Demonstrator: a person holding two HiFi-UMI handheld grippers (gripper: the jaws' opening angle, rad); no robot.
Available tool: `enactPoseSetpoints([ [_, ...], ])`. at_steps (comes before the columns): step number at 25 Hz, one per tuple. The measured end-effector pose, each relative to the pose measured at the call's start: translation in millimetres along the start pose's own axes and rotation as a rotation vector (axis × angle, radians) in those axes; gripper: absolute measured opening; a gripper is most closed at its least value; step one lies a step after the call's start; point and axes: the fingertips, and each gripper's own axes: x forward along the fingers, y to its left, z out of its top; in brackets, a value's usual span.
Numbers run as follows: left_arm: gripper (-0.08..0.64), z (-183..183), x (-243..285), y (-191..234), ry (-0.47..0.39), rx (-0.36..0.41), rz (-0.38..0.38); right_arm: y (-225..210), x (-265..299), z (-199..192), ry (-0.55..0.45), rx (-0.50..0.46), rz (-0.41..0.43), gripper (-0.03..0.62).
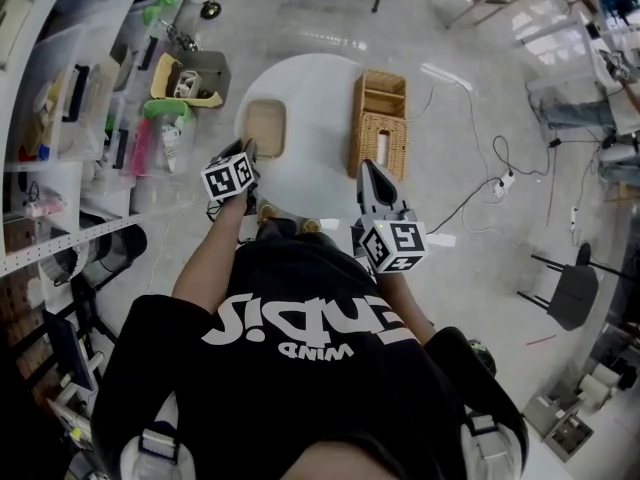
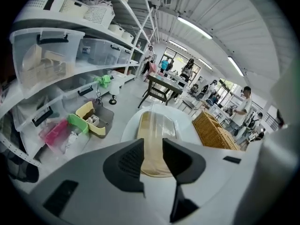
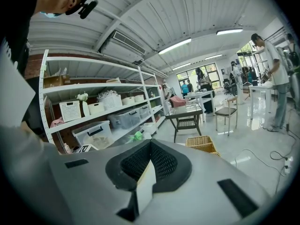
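Observation:
On the round white table (image 1: 318,93) lies a shallow tan tray (image 1: 266,128) at the left, with a wicker basket (image 1: 379,123) of two compartments at the right. My left gripper (image 1: 248,152) hovers at the table's near left edge, just short of the tray. In the left gripper view the left gripper (image 2: 153,149) is open, and the tray (image 2: 157,130) shows through the gap with the basket (image 2: 213,130) to its right. My right gripper (image 1: 366,170) is by the basket's near end. The right gripper (image 3: 149,150) is shut, tips together, with nothing between them; the basket (image 3: 202,144) lies beyond.
Shelves with clear plastic bins (image 2: 56,55) line the left side. Yellow, green and pink containers (image 1: 180,83) sit on the floor beside them. A cable and power strip (image 1: 503,181) lie on the floor at the right, near a black chair (image 1: 570,290). People stand at far tables (image 2: 164,81).

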Motion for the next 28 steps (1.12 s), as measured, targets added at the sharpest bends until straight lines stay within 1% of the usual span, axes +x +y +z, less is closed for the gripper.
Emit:
enactPoseSetpoints([
  [7, 0.075, 10.0, -12.2, -10.2, -0.06, -0.073, -0.081, 6.3, -3.1, 0.3, -0.01, -0.001, 0.014, -0.003],
  [9, 0.063, 14.4, -15.4, -15.9, -0.081, -0.098, -0.119, 8.3, -4.3, 0.5, -0.015, -0.001, 0.016, -0.003],
  [13, 0.038, 26.4, -21.3, -32.0, -0.126, -0.181, -0.211, 11.1, -7.9, 1.0, -0.024, -0.003, 0.018, -0.002],
  [15, 0.038, 33.3, -24.0, -40.9, -0.143, -0.19, -0.243, 12.1, -10.9, 1.1, -0.028, -0.004, 0.019, -0.003],
  [18, 0.037, 49.8, -30.4, -55.3, -0.178, -0.186, -0.279, 13.1, -15.4, 2.2, -0.037, -0.007, 0.02, -0.002],
  [20, 0.037, 65.2, -36.7, -64.4, -0.213, -0.168, -0.289, 14.2, -17.7, 3.2, -0.043, -0.008, 0.021, -0.003],
  [24, 0.037, 100.1, -54.9, -81.5, -0.289, -0.083, -0.272, 15.9, -21.1, 5.4, -0.053, -0.011, 0.026, -0.003],
  [28, 0.037, 128.5, -82.6, -103.6, -0.357, 0.008, -0.271, 17.1, -24.9, 5.7, -0.061, -0.013, 0.034, -0.002],
])
